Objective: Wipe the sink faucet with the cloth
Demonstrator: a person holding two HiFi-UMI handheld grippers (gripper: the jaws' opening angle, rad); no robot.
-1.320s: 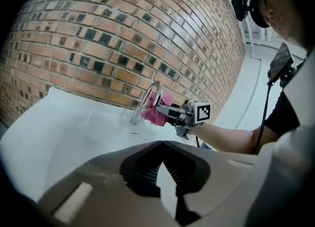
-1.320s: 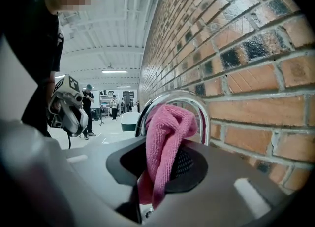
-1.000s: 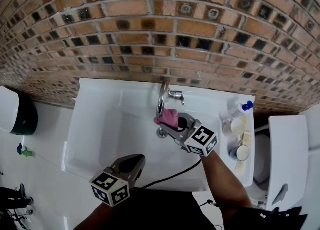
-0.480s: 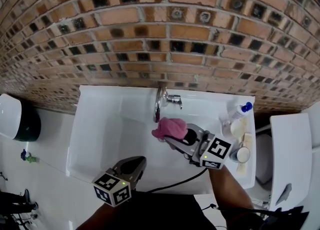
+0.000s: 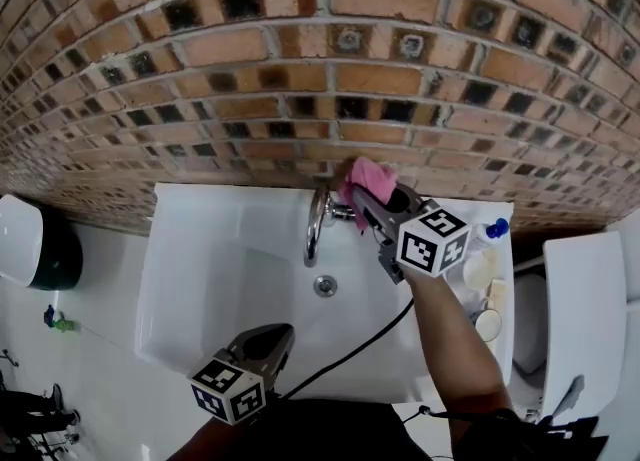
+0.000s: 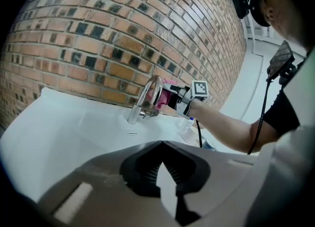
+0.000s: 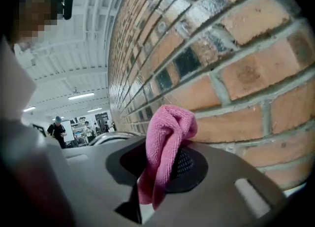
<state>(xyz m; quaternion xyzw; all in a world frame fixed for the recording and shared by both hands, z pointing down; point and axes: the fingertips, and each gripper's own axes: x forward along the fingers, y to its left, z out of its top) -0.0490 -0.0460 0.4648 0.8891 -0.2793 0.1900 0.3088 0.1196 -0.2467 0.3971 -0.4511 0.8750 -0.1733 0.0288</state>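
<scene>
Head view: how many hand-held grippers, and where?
2. The right hand-held gripper is up at the faucet by the brick wall, shut on the pink cloth. The left hand-held gripper is low over the front edge of the sink, shut and empty.

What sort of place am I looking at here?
Probably a washroom: a white sink with a chrome faucet stands against a brick wall, with a blue-capped bottle on its right rim.
</scene>
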